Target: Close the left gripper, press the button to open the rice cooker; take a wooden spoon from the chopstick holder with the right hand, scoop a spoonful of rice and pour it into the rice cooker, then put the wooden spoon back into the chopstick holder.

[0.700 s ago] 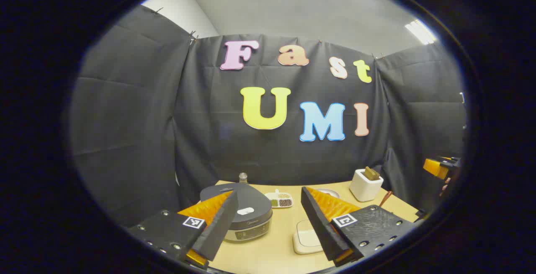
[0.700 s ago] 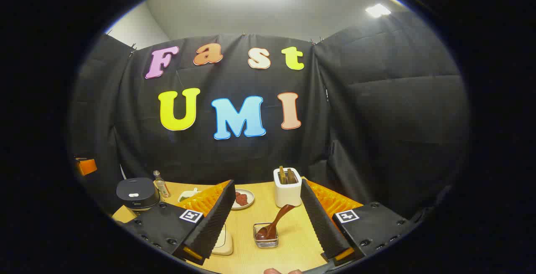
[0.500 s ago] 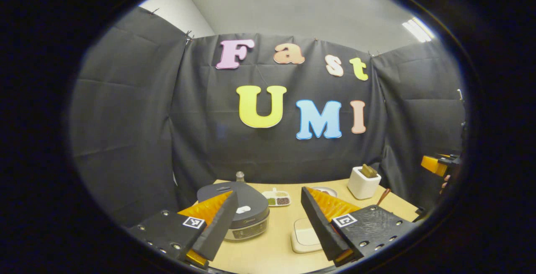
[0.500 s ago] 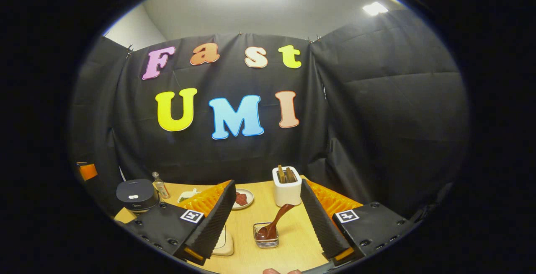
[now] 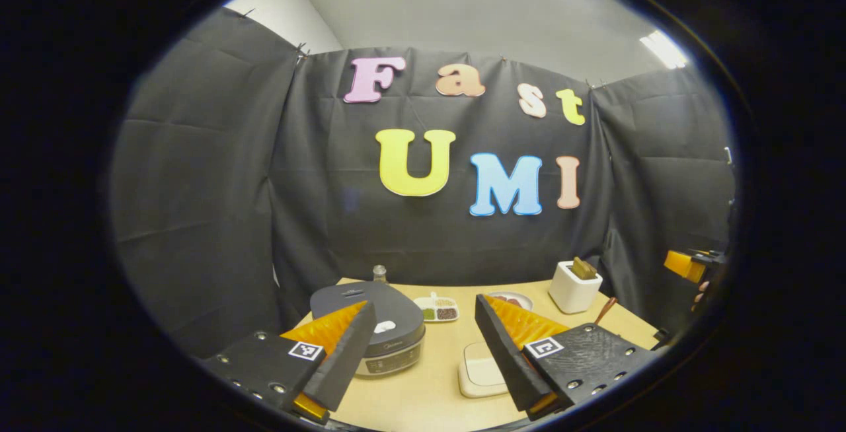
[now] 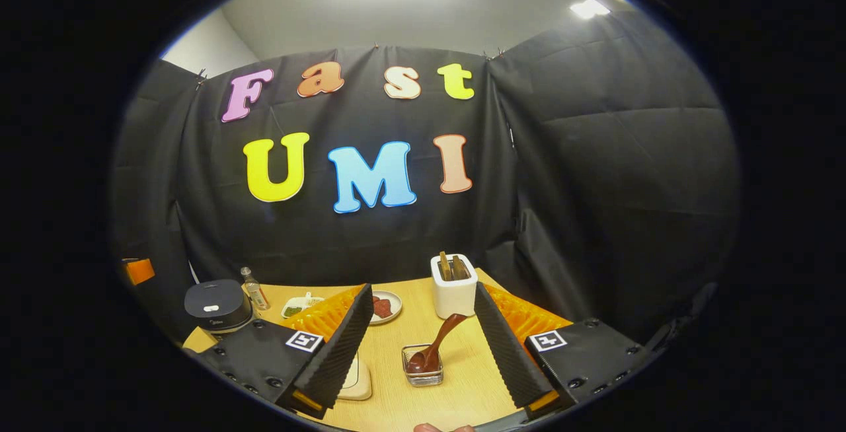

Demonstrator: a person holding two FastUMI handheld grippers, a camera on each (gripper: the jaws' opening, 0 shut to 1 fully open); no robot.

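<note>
Left claw [image 5: 423,353] gapes wide above the wooden counter [image 5: 436,399]; right claw [image 6: 423,353] too, empty. We should pinch ours closed, then press squarely on the dark round rice cooker's [image 5: 370,320] white button [image 5: 384,327], near-left.

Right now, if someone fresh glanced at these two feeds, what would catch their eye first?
Probably the dark rice cooker, lid shut, at the table's left, just beyond the open left gripper. Next, the brown spoon leaning in a small clear container between the jaws of the open right gripper, with the white chopstick holder behind it.
</note>
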